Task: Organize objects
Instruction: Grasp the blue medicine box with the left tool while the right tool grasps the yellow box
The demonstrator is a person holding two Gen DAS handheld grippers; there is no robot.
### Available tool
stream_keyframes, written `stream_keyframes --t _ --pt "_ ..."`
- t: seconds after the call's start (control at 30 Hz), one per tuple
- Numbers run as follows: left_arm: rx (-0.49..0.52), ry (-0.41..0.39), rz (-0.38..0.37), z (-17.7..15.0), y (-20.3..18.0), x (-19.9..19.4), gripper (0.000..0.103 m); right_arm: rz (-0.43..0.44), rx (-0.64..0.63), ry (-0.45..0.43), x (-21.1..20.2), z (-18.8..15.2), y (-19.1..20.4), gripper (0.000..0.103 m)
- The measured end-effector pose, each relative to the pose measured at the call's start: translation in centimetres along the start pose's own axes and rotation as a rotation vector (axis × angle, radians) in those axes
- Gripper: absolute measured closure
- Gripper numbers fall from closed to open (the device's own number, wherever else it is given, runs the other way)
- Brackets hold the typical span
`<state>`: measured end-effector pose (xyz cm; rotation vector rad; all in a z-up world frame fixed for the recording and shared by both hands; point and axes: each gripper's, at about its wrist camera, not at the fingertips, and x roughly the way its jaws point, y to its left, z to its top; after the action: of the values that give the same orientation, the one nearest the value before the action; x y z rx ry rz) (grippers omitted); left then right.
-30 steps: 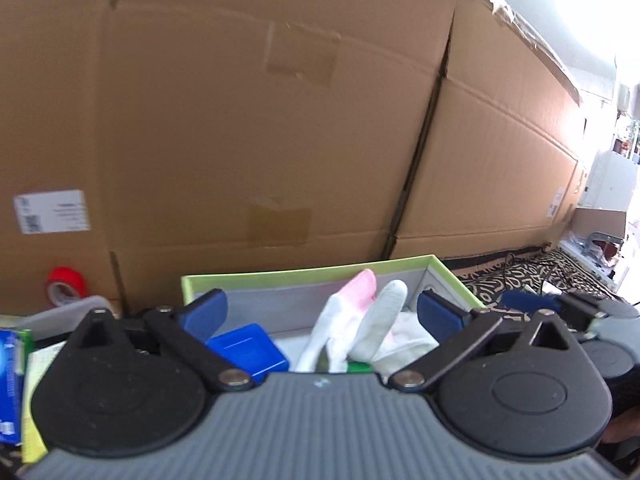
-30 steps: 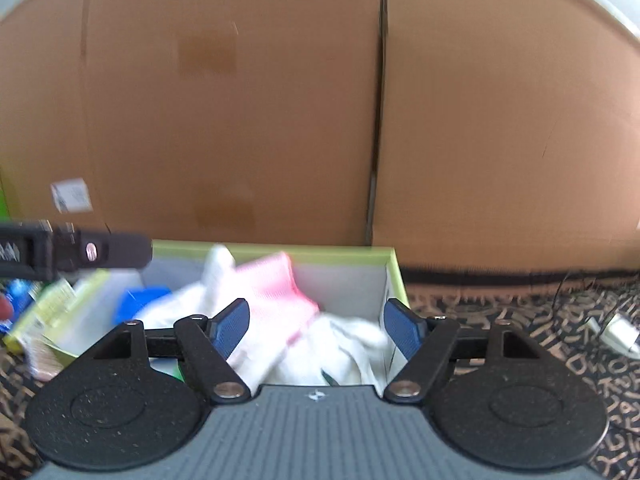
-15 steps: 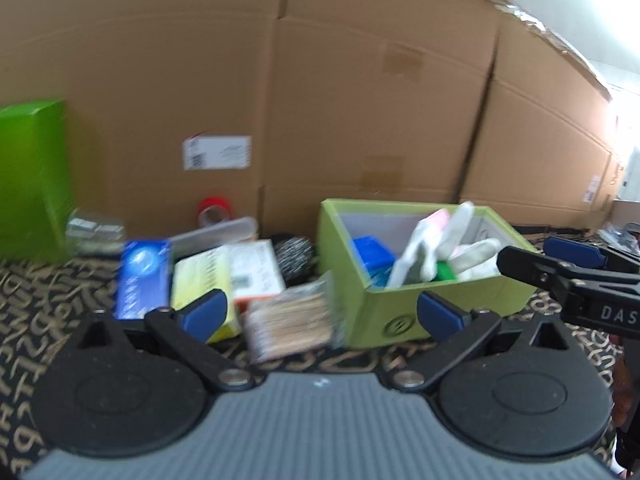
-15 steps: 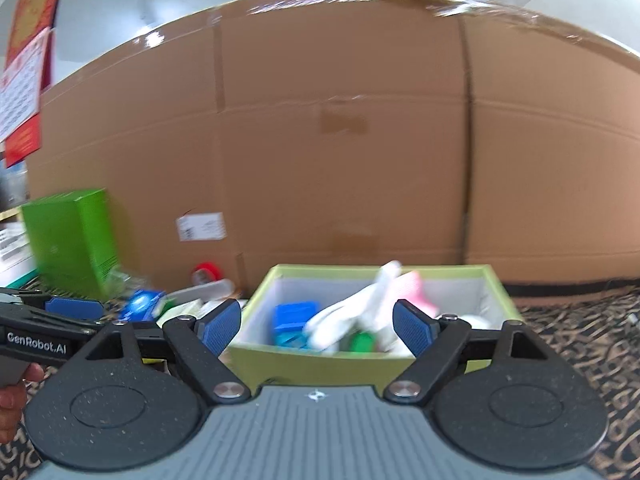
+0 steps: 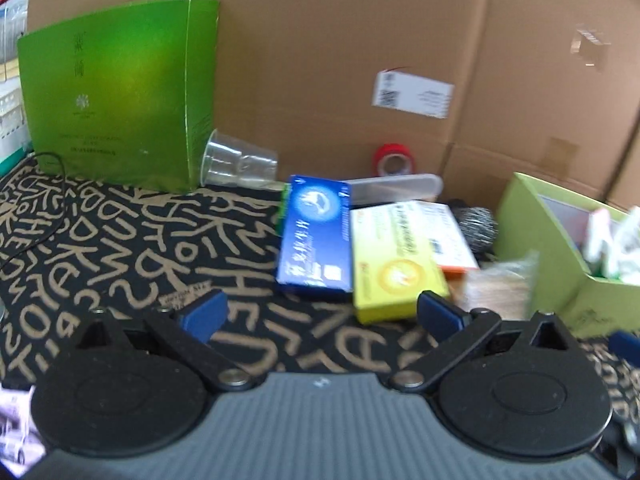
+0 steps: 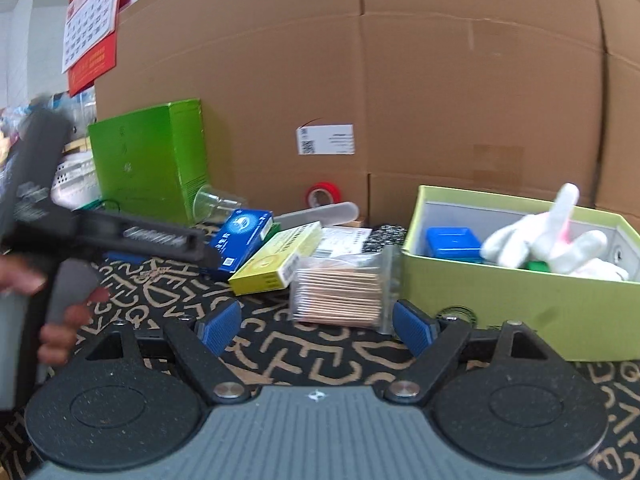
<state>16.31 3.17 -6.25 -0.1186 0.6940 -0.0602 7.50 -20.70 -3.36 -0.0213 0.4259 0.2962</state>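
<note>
A wall of brown cardboard cartons (image 6: 400, 100) closed off the far edge of the patterned cloth (image 5: 120, 248) that carried everything. A tall green box (image 5: 116, 92) stood upright at the cloth's far left corner, with a clear plastic cup (image 5: 238, 164) lying on its side just beside it. Toward the right edge sat the open lime-green bin (image 6: 520, 300), already holding a blue case (image 6: 454, 244) and white gloves (image 6: 552, 244).

Between box and bin lay the loose items. The blue carton (image 5: 316, 236) and the yellow carton (image 5: 394, 264) lay flat, touching side by side; both looked light and stiff, best pinched across their narrow width near one end. A clear pack of wooden sticks (image 6: 340, 292) rested against the bin's near left corner; its film looked slippery and soft, so a grip across the middle of the bundle seemed safest. A red tape roll (image 6: 322, 196) stood at the far edge against the cartons, behind a long clear case (image 5: 396, 188).

The left gripper (image 5: 320, 312) hung above the cloth near the cartons, jaws wide apart and holding nothing. The right gripper (image 6: 316, 324) faced the stick pack, jaws likewise spread wide and empty.
</note>
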Motion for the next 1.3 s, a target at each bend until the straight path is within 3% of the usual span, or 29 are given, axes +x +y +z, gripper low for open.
stream_keyframes --t 0.27,0.33,0.4,0.53,0.67,0.87,0.93,1.0,1.07,1.2,1.3 --pt "0.029 0.073 0.040 2.3 -0.9 5.9 0.001 0.031 -0.041 0.023 2.2 0.1 1.8 0.017" --pt "0.030 0.070 0.043 2.5 -0.6 6.7 0.007 0.045 -0.068 0.012 2.7 0.4 2.4 0.017" --pt "0.006 0.083 0.033 2.9 0.4 7.2 0.024 0.056 -0.092 -0.003 3.4 0.7 3.1 0.017" --pt "-0.044 0.122 0.025 3.3 2.7 8.0 0.035 0.082 -0.077 0.004 6.0 1.6 4.2 0.017" --pt "-0.042 0.111 0.021 3.4 3.8 7.9 0.034 0.062 -0.103 0.018 9.4 2.1 5.5 0.017" --pt "-0.068 0.120 0.003 4.0 4.7 8.1 0.025 -0.057 -0.212 0.069 14.0 2.0 7.5 0.017" --pt "-0.066 0.123 0.001 3.9 4.8 8.2 0.025 -0.084 -0.214 0.102 14.9 1.6 7.5 0.023" --pt "-0.032 0.125 0.008 3.7 4.4 8.1 0.031 -0.082 -0.197 0.085 14.5 1.7 7.1 0.026" --pt "0.000 0.130 0.004 3.6 4.0 7.9 0.046 -0.039 -0.164 0.064 13.5 1.9 6.6 0.026" --pt "0.006 0.157 -0.045 3.0 3.6 6.9 0.047 0.017 -0.170 0.036 10.5 2.2 6.4 0.027" --pt "0.036 0.174 -0.080 1.5 2.9 5.0 0.047 0.097 -0.158 0.070 7.5 1.7 6.0 0.027"
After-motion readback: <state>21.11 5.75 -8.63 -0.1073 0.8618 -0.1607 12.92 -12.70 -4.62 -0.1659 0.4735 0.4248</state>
